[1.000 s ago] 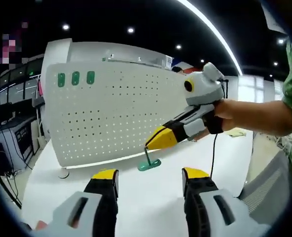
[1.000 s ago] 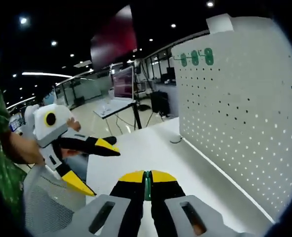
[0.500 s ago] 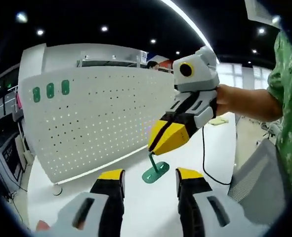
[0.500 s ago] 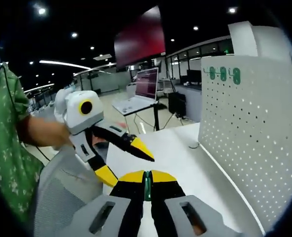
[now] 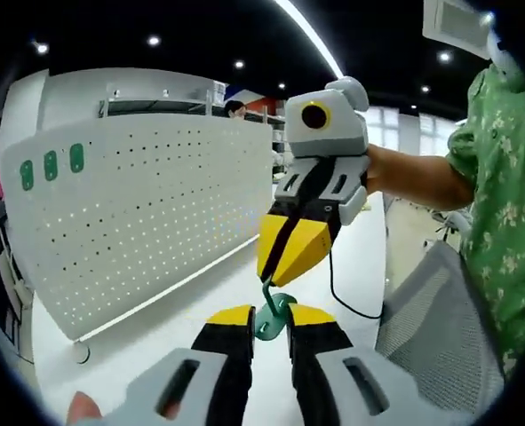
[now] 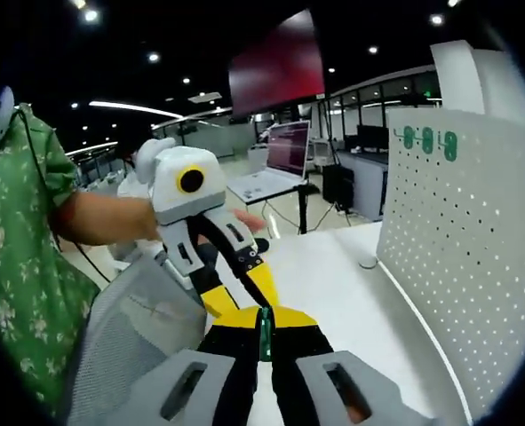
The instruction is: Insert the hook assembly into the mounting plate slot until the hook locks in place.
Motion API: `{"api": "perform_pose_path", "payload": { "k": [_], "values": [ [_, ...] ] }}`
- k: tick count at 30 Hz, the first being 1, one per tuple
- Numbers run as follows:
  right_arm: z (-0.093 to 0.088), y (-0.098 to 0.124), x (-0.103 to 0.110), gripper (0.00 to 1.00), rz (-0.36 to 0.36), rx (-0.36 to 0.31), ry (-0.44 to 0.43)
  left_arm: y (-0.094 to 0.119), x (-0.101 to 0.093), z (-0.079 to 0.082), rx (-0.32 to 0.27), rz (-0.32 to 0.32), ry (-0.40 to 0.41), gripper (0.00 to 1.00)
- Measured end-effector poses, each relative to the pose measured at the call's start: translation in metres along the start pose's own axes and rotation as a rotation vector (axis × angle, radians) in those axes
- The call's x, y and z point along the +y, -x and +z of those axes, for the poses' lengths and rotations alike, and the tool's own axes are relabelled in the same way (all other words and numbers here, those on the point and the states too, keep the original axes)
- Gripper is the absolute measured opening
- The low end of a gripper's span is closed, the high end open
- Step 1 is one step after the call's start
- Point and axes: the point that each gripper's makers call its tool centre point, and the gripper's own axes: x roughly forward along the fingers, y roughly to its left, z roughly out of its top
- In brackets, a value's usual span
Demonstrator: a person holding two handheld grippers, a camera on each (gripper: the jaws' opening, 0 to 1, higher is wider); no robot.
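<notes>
The green metal hook assembly (image 5: 272, 312), a thin bent stem on a rounded flat base, hangs in the air above the white bench (image 5: 200, 306), near the lower edge of the white perforated mounting plate (image 5: 147, 213). In the left gripper view the right claw (image 5: 289, 253) comes in from the right with its yellow-tipped jaws pressed together on the top of the stem, and the base dangles below them. The left claw (image 5: 269, 319) has its two yellow-tipped jaws on either side of that base, narrowly parted; whether they touch it I cannot tell.

In the right gripper view the right claw (image 6: 264, 321) is closed, with a green sliver of the hook assembly (image 6: 264, 334) pinched between its tips. The left claw (image 6: 244, 288) reaches in from the left, its tips right at the right claw's.

The mounting plate (image 6: 475, 266) stands upright along the far edge of the bench (image 6: 333, 275), with three small green oval pieces (image 6: 427, 139) near one upper corner. A person's green patterned sleeve (image 5: 502, 177) shows at the side.
</notes>
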Motion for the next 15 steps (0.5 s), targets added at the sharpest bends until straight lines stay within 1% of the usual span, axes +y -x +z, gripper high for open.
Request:
{"api": "perform_pose_path", "payload": {
  "k": [2, 6, 15],
  "values": [
    [0.0003, -0.0004, 0.0020, 0.02, 0.007, 0.003, 0.003, -0.0006, -0.0008, 0.0008, 0.000, -0.006, -0.005, 0.13],
    [0.0003, -0.0011, 0.0062, 0.02, 0.021, 0.012, 0.014, -0.0017, -0.0034, 0.0022, -0.002, -0.020, -0.009, 0.08],
    [-0.0023, -0.0026, 0.0095, 0.02, 0.032, 0.026, 0.016, -0.0027, -0.0075, 0.0031, 0.002, -0.031, -0.015, 0.07]
  ]
}}
